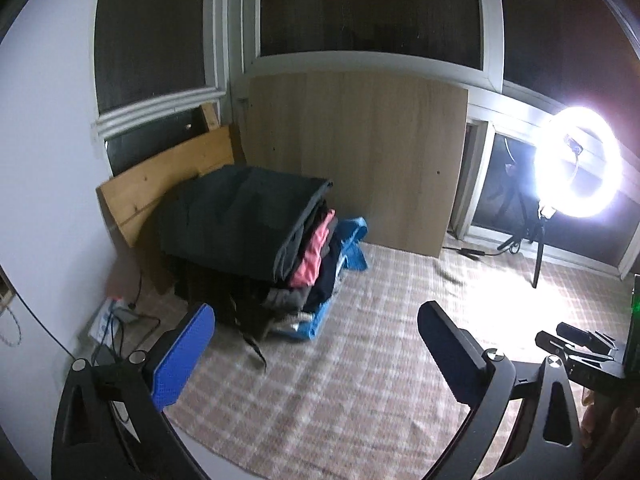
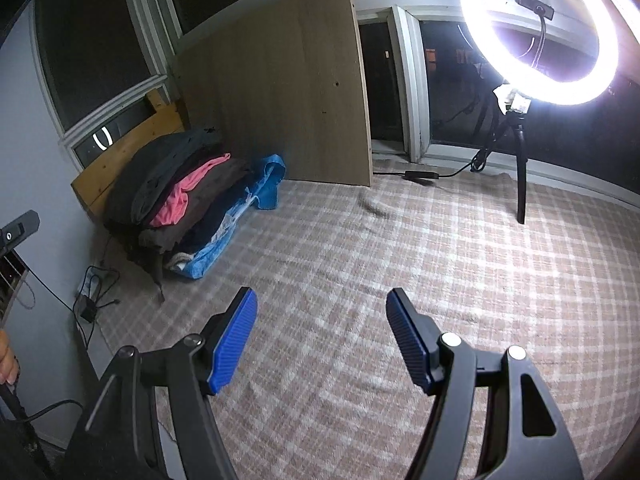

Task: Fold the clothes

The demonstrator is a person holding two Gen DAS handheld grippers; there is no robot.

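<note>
A pink and beige checked blanket covers the floor, lying flat apart from a small ruck near the foot of the wooden board that leans against the window frame. The pile of clothes sits to the left of that board, against a pine plank by the white wall; it has a dark garment on top, a pink one beneath, and blue fabric at the bottom. A lit ring light on a tripod stands to the right of the board, well apart from the pile. The windows behind are dark. Cables and a charger lie on the floor left of the pile. The left gripper and right gripper both hover above the blanket with fingers spread wide, holding nothing.
</note>
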